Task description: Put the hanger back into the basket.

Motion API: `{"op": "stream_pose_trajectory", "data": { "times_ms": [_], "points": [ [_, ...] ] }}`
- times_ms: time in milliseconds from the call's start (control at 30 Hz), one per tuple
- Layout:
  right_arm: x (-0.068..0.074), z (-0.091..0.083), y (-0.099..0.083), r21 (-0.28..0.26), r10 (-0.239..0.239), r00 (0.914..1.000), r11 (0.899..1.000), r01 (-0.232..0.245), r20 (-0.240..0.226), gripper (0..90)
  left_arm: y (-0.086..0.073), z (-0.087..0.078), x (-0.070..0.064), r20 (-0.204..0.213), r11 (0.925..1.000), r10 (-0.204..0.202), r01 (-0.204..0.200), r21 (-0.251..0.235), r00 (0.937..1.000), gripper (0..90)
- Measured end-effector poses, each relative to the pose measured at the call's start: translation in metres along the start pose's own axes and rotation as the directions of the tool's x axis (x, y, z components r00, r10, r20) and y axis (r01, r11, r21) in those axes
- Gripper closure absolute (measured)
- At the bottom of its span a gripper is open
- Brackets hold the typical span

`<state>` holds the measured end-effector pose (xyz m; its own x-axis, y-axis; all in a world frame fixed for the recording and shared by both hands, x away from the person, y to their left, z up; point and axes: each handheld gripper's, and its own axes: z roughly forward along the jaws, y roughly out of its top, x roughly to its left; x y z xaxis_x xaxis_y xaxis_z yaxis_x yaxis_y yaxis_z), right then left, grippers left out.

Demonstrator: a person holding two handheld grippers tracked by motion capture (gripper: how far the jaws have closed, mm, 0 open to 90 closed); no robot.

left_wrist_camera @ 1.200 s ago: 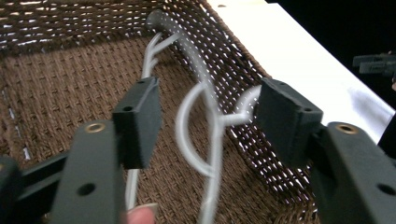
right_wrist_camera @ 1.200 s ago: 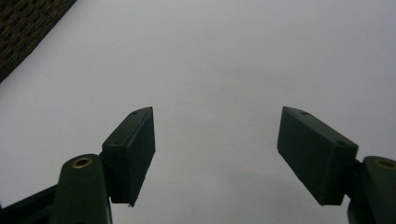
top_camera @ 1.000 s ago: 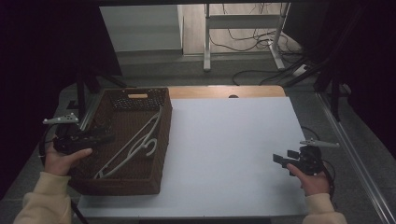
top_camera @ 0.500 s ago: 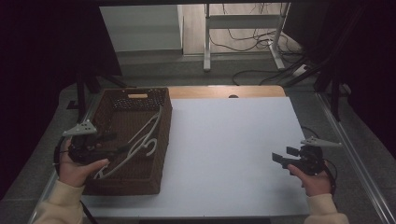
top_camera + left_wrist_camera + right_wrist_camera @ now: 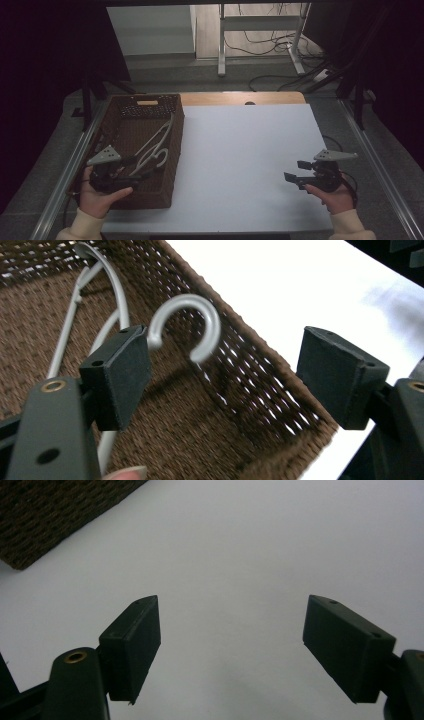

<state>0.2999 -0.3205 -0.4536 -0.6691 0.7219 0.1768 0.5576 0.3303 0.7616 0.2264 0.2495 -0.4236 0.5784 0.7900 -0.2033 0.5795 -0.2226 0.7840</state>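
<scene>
The left gripper [image 5: 131, 170] now reaches into the near end of the basket [image 5: 176, 150], having come in and down over the last second from a spot at the basket's left rim. Its jaws stand wide apart and clamp nothing. In the left gripper view the grey hook [image 5: 192, 320] of a hanger [image 5: 152, 147] rises just past the left jaw, between the jaws but off to one side, and close against the basket's woven right wall [image 5: 260, 375]. Whether the left jaw already touches the hook's stem cannot be told.

The hanger lies inside the basket, its pale arms running from the far end toward the near end, where the hook curls up beside the gripper. A second pale hanger seems to lie under or beside it; the two are hard to separate.

The right gripper [image 5: 295, 172] has barely shifted. It hovers over the bare white tabletop [image 5: 240, 150] at the near right, well apart from the basket, jaws wide apart on nothing, as the right gripper view confirms [image 5: 232, 645].

The approach looks all but complete: the likely next step is to center the hook between the jaws and close. The tight gap by the wall could snag the right jaw.
</scene>
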Motion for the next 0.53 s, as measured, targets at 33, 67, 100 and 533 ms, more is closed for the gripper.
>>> {"op": "stream_pose_trajectory", "data": {
  "times_ms": [33,67,100,533],
  "points": [
    [0.0005,0.0008,-0.0004,0.003,-0.004,1.0000,1.000,0.004,-0.003,23.3,0.0000,0.0000,0.0000,0.000,1.0000,0.000,0.000,0.000,1.0000,21.9],
    [0.0010,0.0012,-0.0005,0.010,-0.007,1.0000,1.000,0.007,-0.006,23.3,-0.0040,-0.0021,-0.0026,0.005,1.0000,-0.003,0.003,-0.005,1.0000,21.8],
    [0.0015,0.0018,-0.0006,0.009,-0.007,0.9999,1.000,0.007,-0.008,23.3,-0.0053,-0.0031,-0.0035,0.004,1.0000,-0.003,0.003,-0.006,1.0000,21.8],
    [0.0005,0.0051,-0.0036,0.023,-0.006,1.0000,1.000,0.006,0.001,22.1,-0.0081,-0.0025,-0.0012,0.002,1.0000,0.003,-0.003,-0.001,1.0000,21.5]
  ]
}}
